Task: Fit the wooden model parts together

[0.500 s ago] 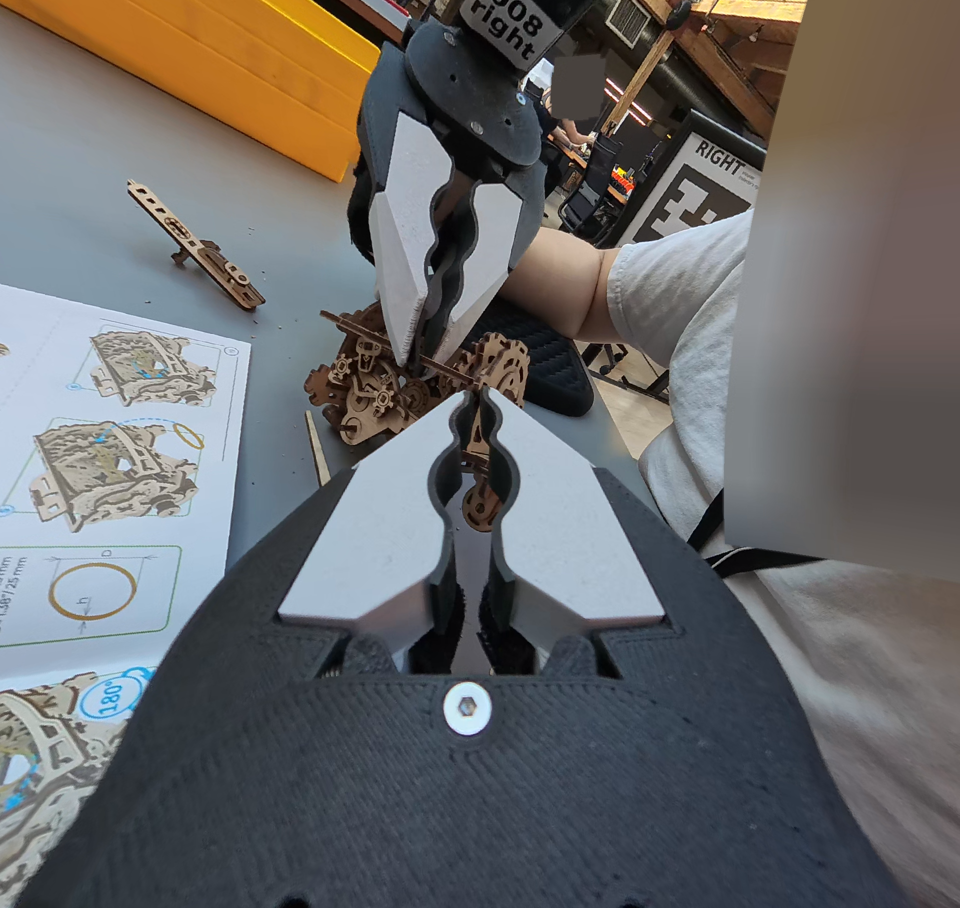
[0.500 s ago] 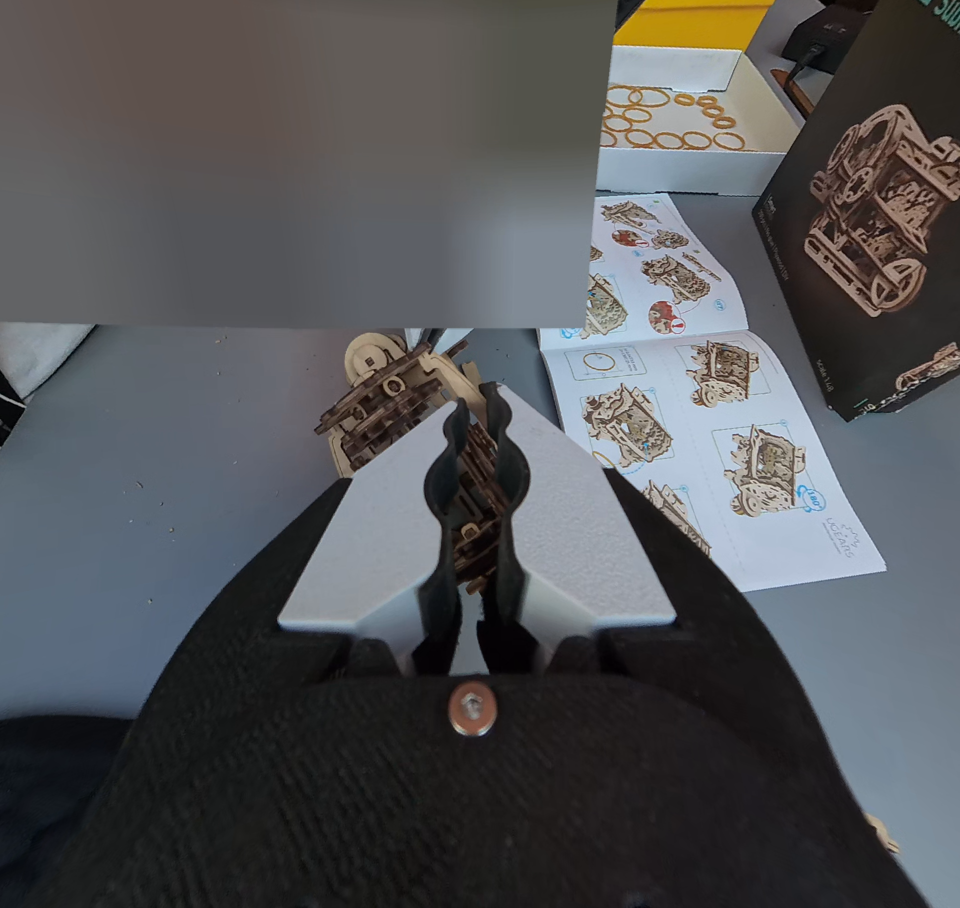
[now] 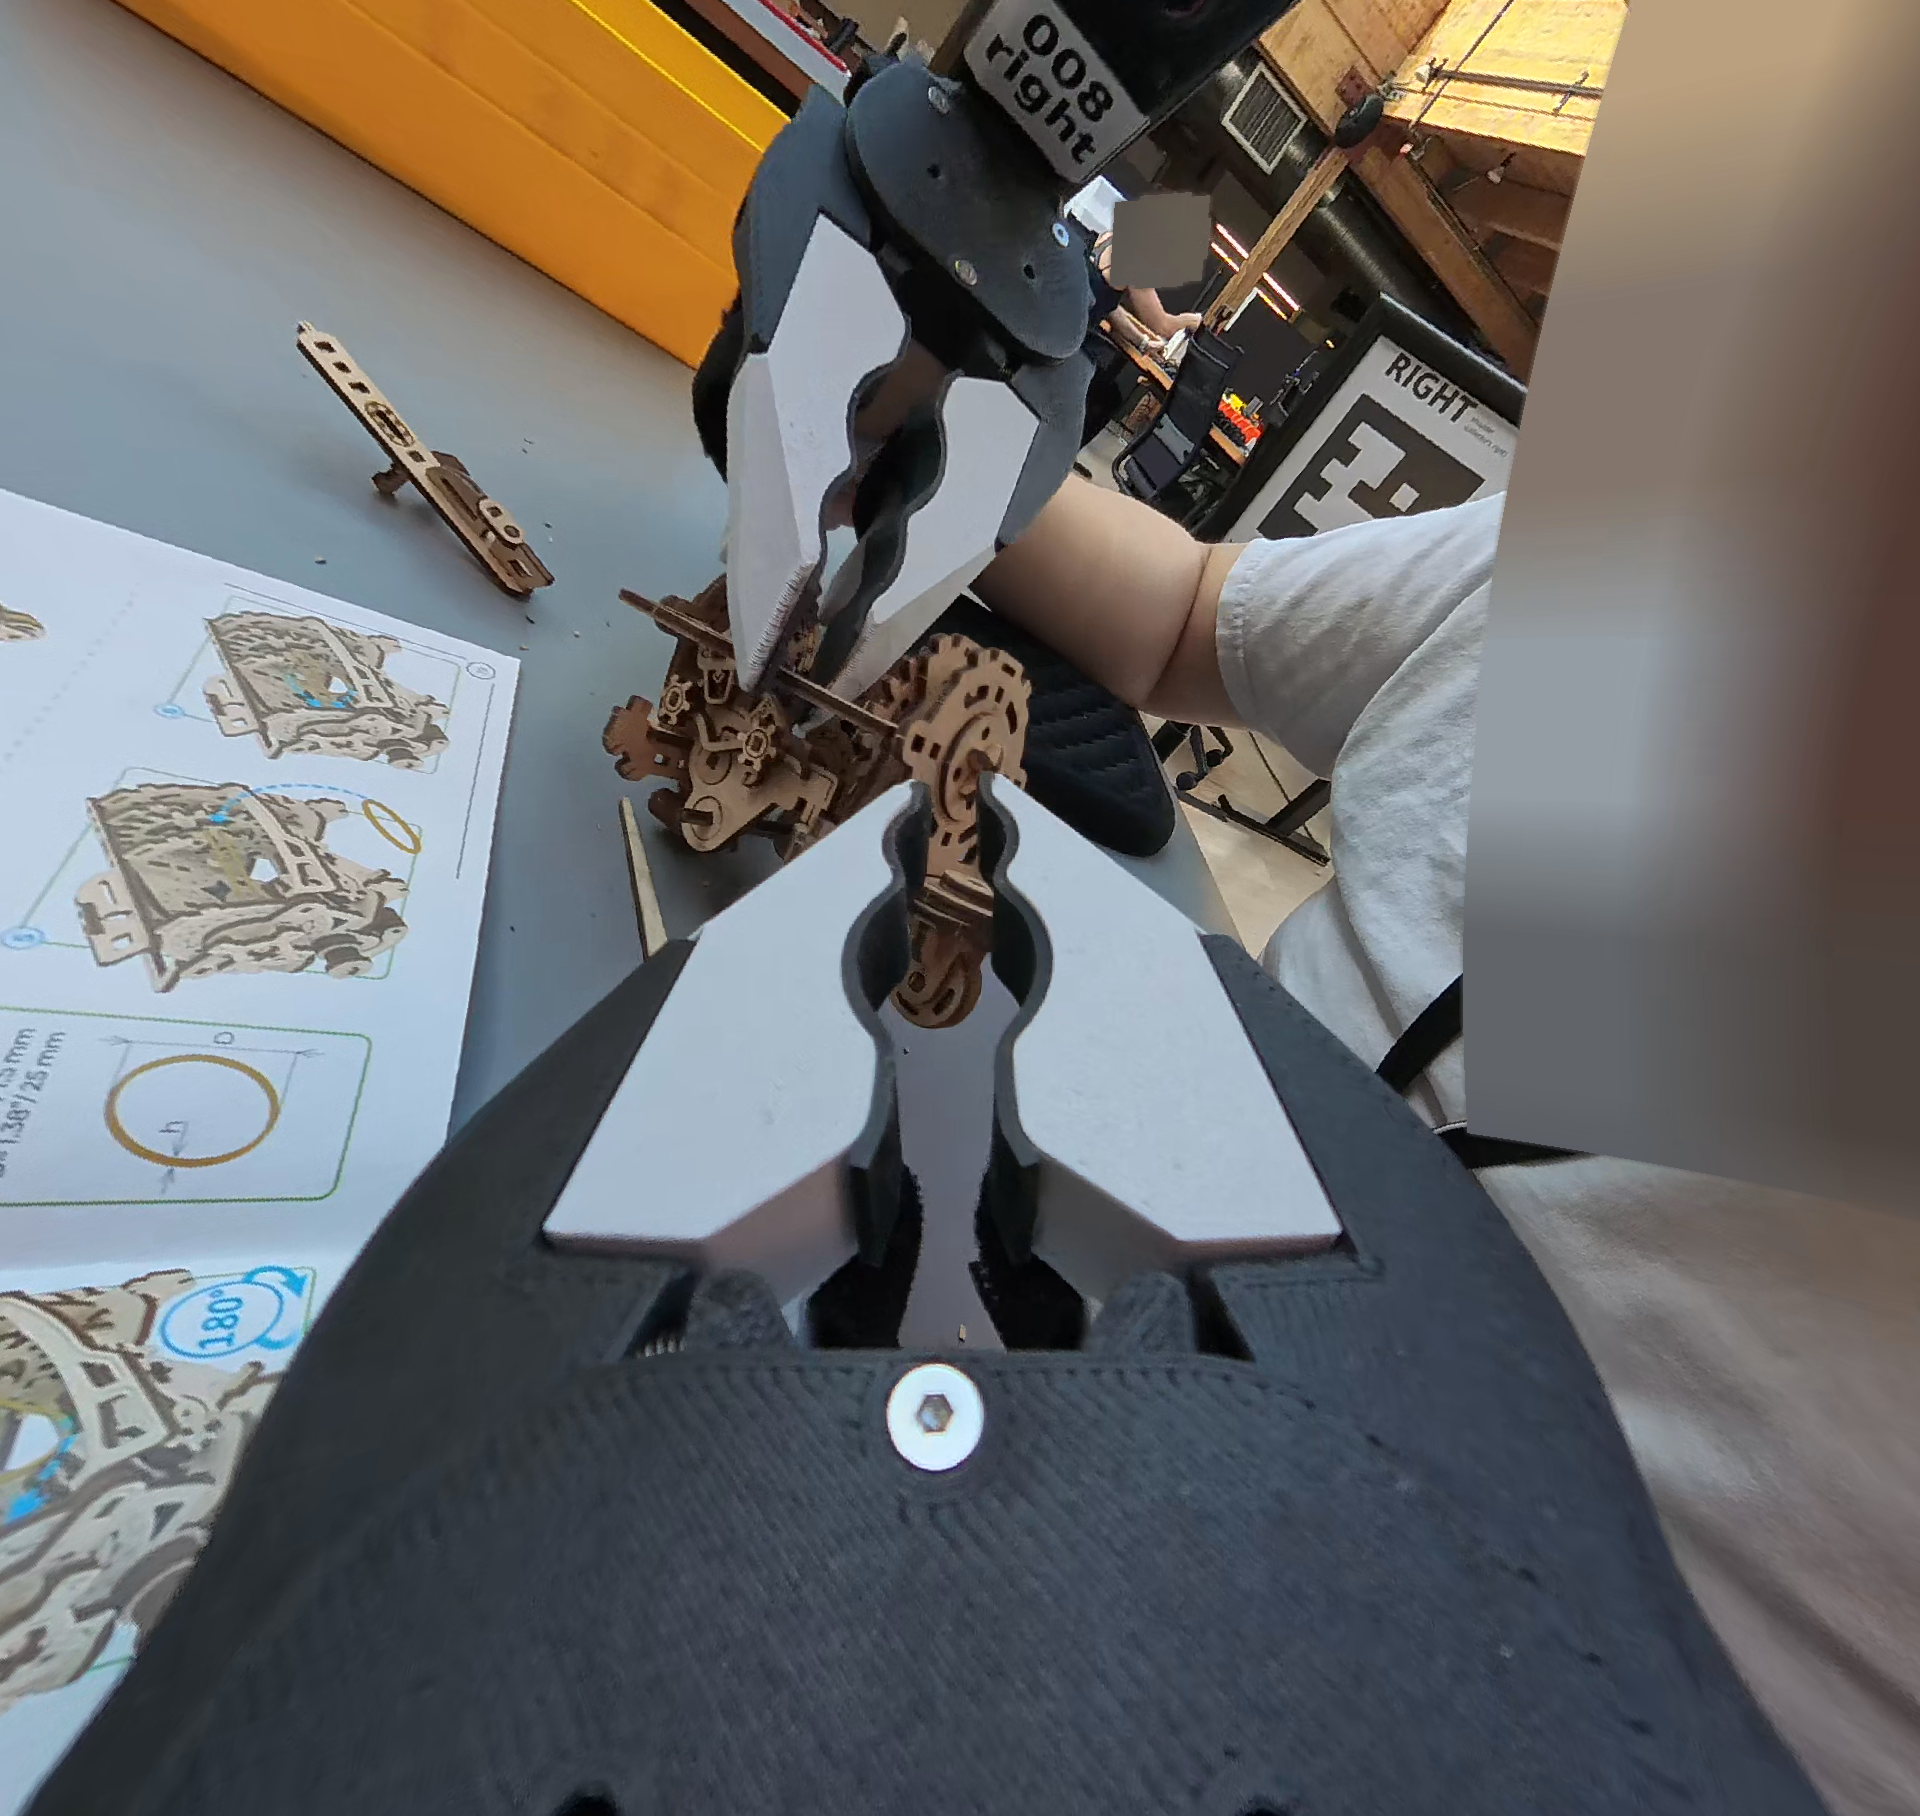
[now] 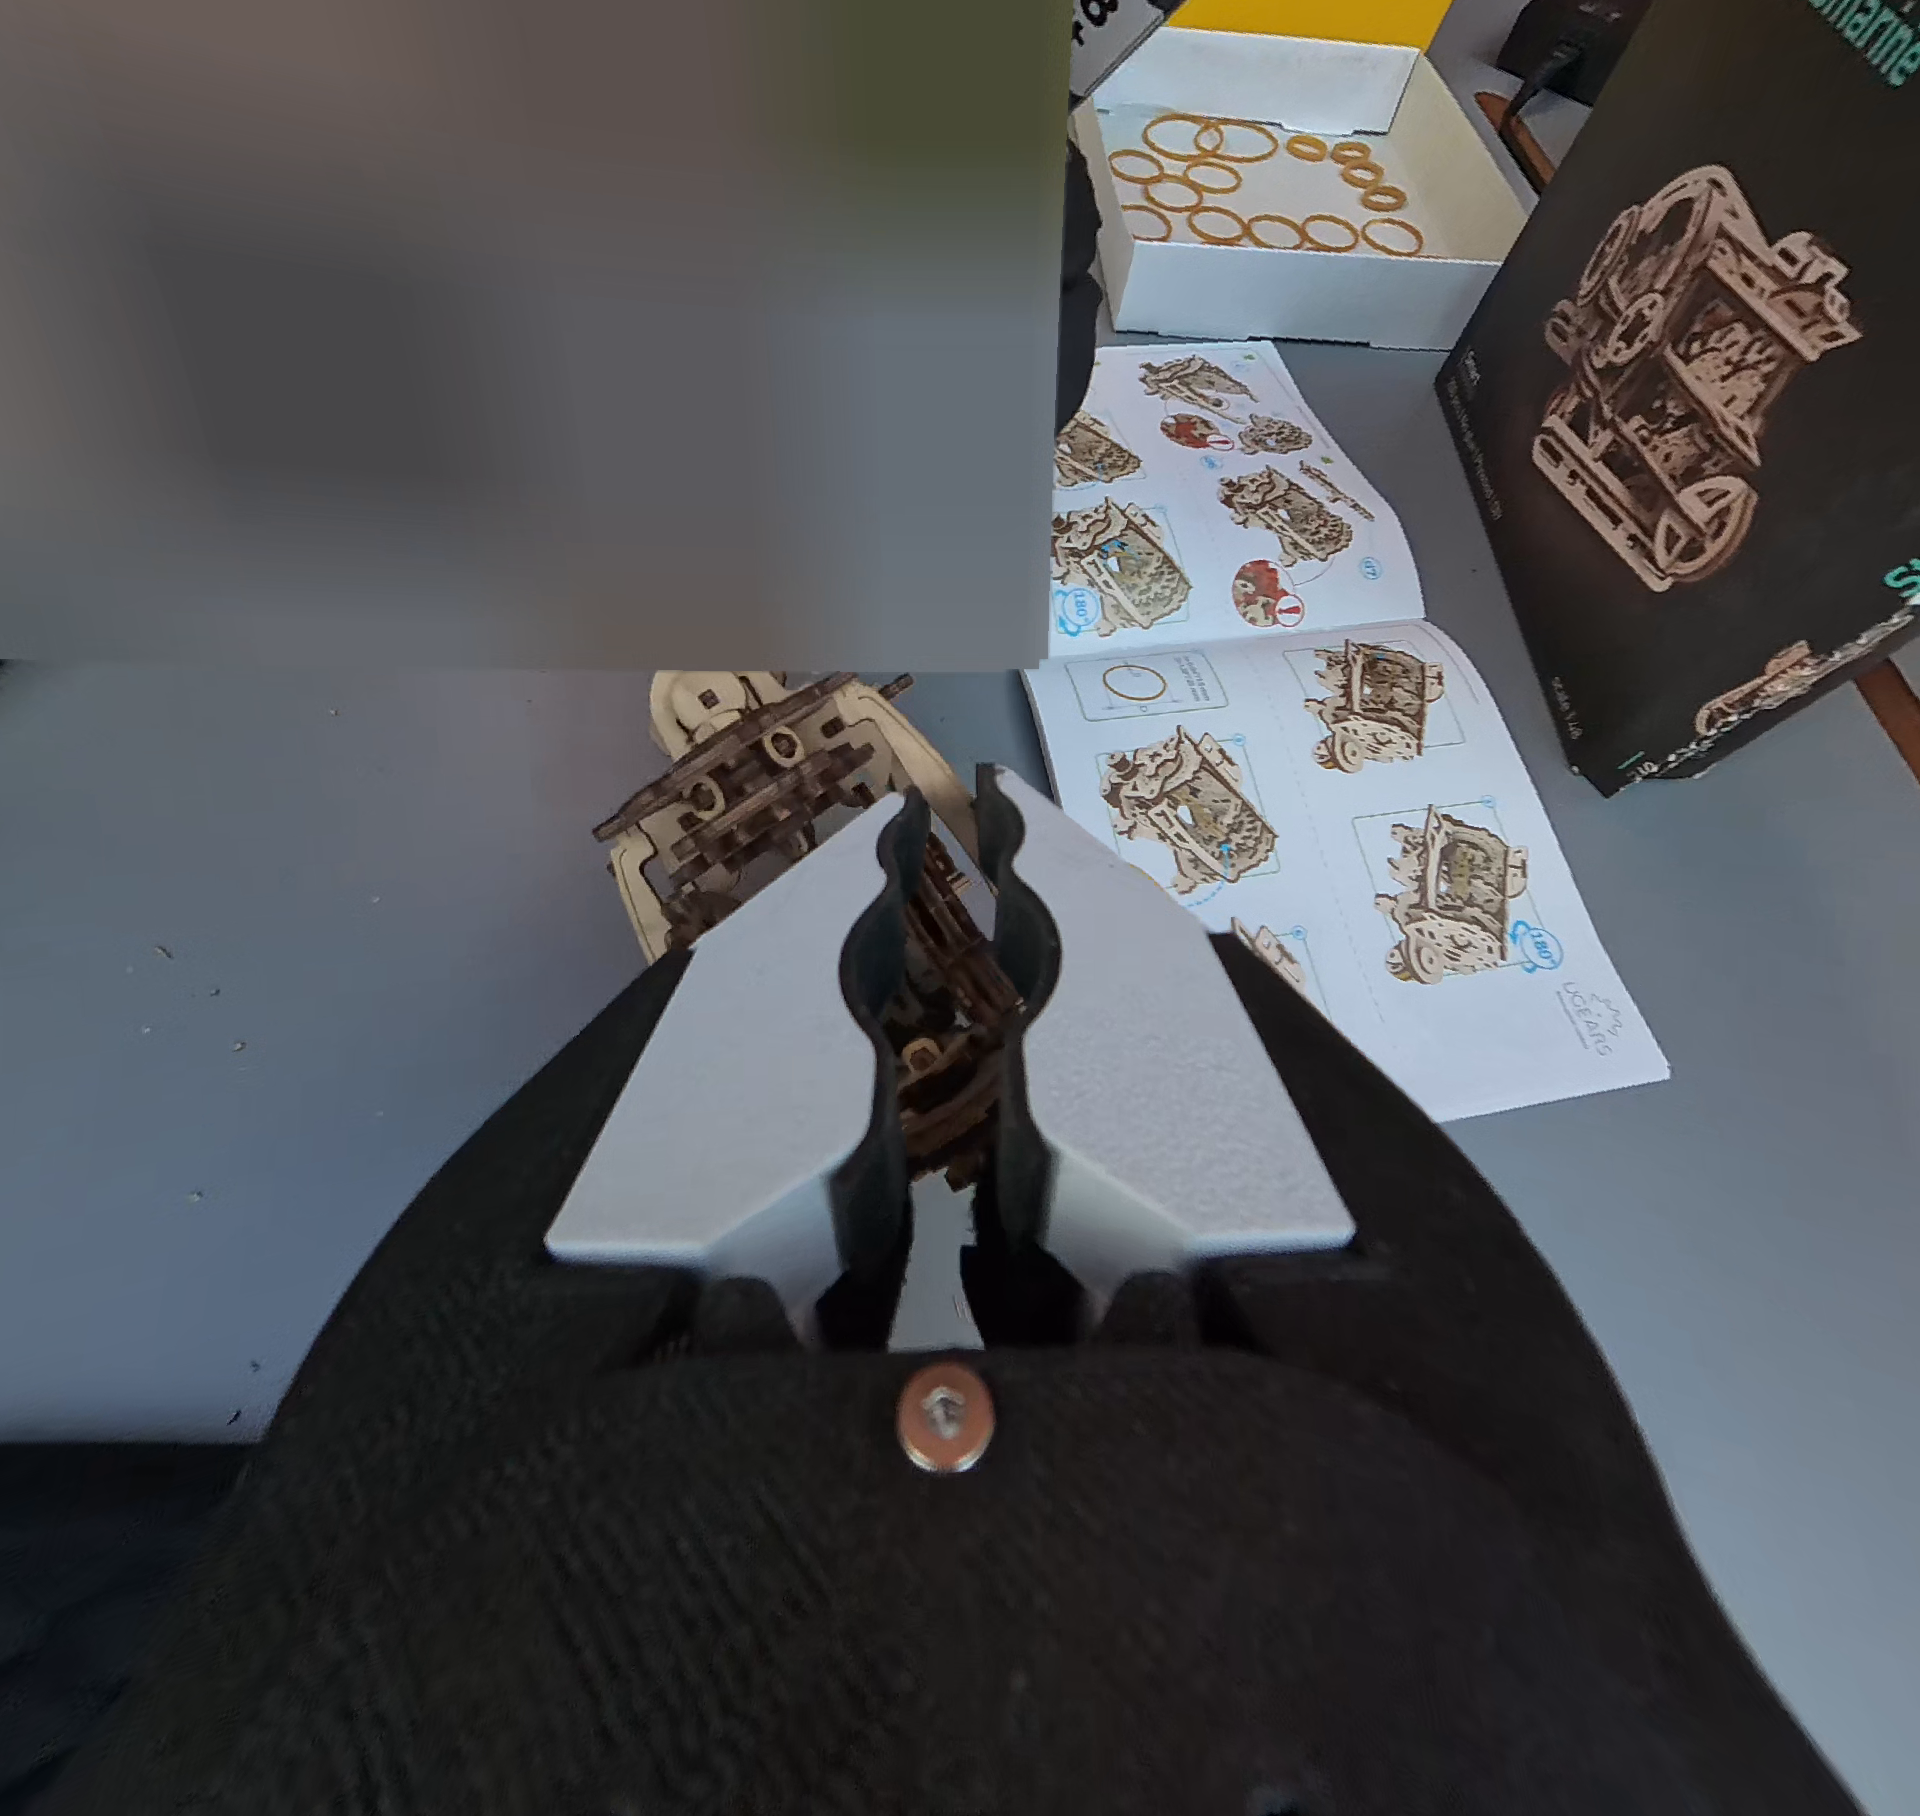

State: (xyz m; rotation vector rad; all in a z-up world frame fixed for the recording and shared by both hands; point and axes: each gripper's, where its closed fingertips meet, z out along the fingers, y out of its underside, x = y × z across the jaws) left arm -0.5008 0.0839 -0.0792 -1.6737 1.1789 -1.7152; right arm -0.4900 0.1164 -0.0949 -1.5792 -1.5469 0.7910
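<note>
- Grey desk (image 3: 187, 332) under us, a yellow box (image 3: 436, 73) at eleven o'clock in the left wrist view and a workshop hall beyond.
- We see the wooden model (image 3: 790, 758) resting on the desk at centre, gears and slotted plates showing.
- Our left gripper (image 3: 951, 800) is nearly closed, its fingertips pinching the model's gear wheel end (image 3: 961, 727) at twelve o'clock from its body.
- Across from it the right gripper (image 3: 805, 675) comes down from one o'clock, its jaws narrowed on a thin wooden strip (image 3: 727, 649) on top of the model.
- In the right wrist view, the right gripper (image 4: 951, 810) has the model (image 4: 748, 790) between and beyond its fingers.
- A loose wooden bar part (image 3: 416, 457) lies apart at ten o'clock.
- The instruction booklet (image 4: 1330, 810) lies open at two o'clock, a white tray (image 4: 1288, 291) of rubber bands (image 4: 1236, 187) beyond it, and the dark product box (image 4: 1704, 384) stands at three.
</note>
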